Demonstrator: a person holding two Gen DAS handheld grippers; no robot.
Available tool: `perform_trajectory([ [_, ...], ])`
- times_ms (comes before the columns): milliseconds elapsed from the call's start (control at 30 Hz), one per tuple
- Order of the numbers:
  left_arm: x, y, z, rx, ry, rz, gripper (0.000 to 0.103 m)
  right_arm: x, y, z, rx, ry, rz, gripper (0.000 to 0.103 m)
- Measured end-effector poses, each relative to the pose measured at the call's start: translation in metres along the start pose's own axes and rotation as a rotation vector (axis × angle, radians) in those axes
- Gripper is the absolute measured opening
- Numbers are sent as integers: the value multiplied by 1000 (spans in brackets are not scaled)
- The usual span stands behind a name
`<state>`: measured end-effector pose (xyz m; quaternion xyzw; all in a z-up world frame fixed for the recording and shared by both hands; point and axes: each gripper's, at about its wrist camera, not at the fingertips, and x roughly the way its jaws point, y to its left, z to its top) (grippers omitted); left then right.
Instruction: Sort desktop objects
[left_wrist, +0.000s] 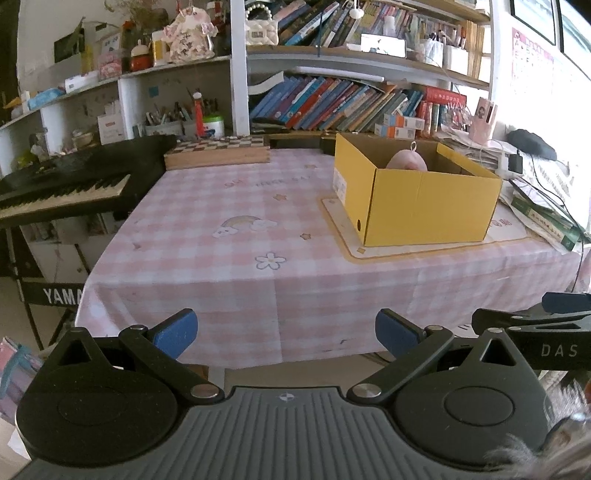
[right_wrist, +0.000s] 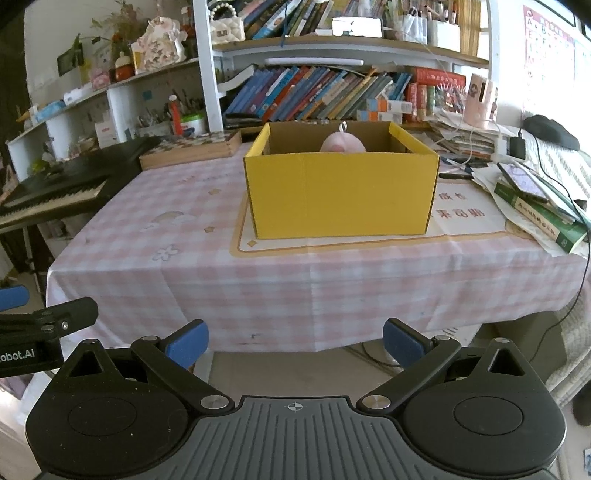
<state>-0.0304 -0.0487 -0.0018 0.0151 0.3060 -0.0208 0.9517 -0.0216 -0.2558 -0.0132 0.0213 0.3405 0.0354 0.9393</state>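
With the pink plush toy (right_wrist: 343, 143) inside the open yellow cardboard box (right_wrist: 341, 192), sorting looks finished — both grippers (left (left_wrist: 286, 332), right (right_wrist: 295, 341)) hang spread, empty, near the checked tablecloth (right_wrist: 184, 280)'s edge — retreat next.

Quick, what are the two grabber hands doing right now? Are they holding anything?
Left gripper: open, holding nothing, back from the table edge.
Right gripper: open, holding nothing, facing the yellow box.
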Motion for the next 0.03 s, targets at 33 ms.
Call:
perform_trajectory([
  [33, 3, 0, 1, -4, 6, 4, 103, 2, -1, 1, 3, 2, -2, 102],
])
